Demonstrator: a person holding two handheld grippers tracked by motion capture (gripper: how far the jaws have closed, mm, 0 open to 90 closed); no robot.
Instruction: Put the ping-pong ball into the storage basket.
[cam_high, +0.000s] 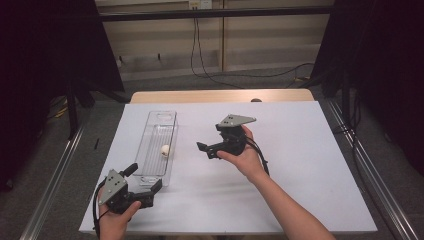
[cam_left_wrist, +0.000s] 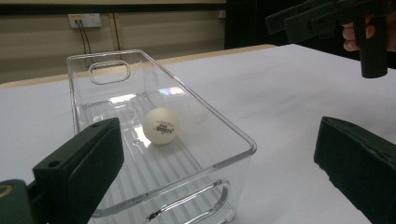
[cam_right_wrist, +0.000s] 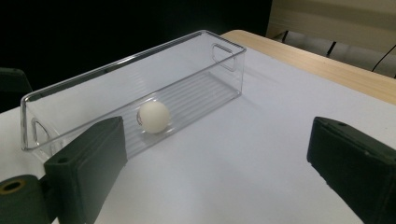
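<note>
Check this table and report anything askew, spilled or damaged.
Nothing stands out. The clear plastic bin sits flat on the white table, with the white ping-pong ball resting inside it. Both grippers, left and right, are open and empty.

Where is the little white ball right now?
The white ball lies inside the clear plastic bin on the table's left side in the high view, about midway along it, between the left gripper and right gripper.

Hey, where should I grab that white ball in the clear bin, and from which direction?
Grip the white ball across its widest middle, coming straight down through the open top of the clear bin. The bin's tall walls block any sideways approach, and the ball lies loose on the ribbed floor, clear of the walls.
</note>
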